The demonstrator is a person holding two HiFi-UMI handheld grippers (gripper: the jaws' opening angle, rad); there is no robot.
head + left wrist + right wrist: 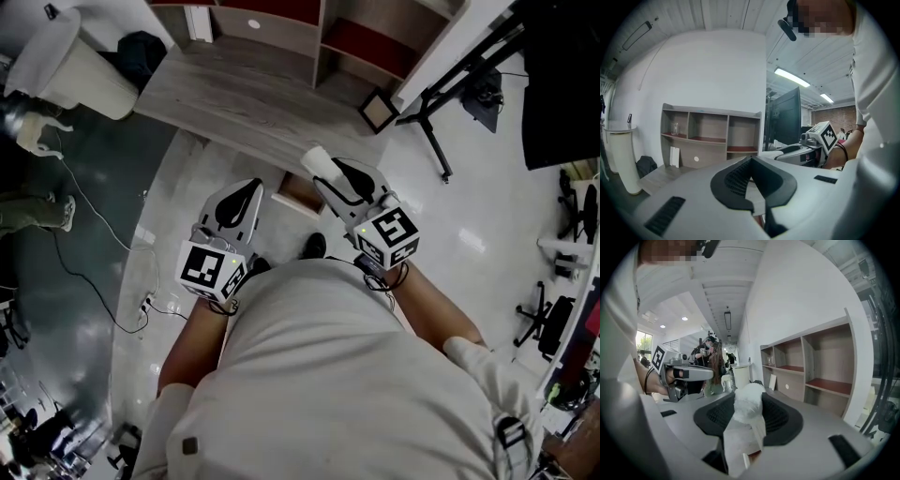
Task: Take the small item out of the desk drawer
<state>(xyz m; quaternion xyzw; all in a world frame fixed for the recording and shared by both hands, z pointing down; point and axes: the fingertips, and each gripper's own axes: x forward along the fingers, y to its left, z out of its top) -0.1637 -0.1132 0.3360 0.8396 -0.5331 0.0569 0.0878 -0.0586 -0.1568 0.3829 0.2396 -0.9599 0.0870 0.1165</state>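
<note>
The right gripper (749, 394) has its fingers clamped on the white item (746, 411), with the drawer (302, 194) at its 7 o'clock. The left gripper (751, 161) has its fingers together and empty. The soft item can slip if the squeeze loosens.

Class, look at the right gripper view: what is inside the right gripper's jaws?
A white small item is clamped in the right gripper, its rounded top poking past the tips. The jaws cover its lower end, so its full shape cannot be seen.
</note>
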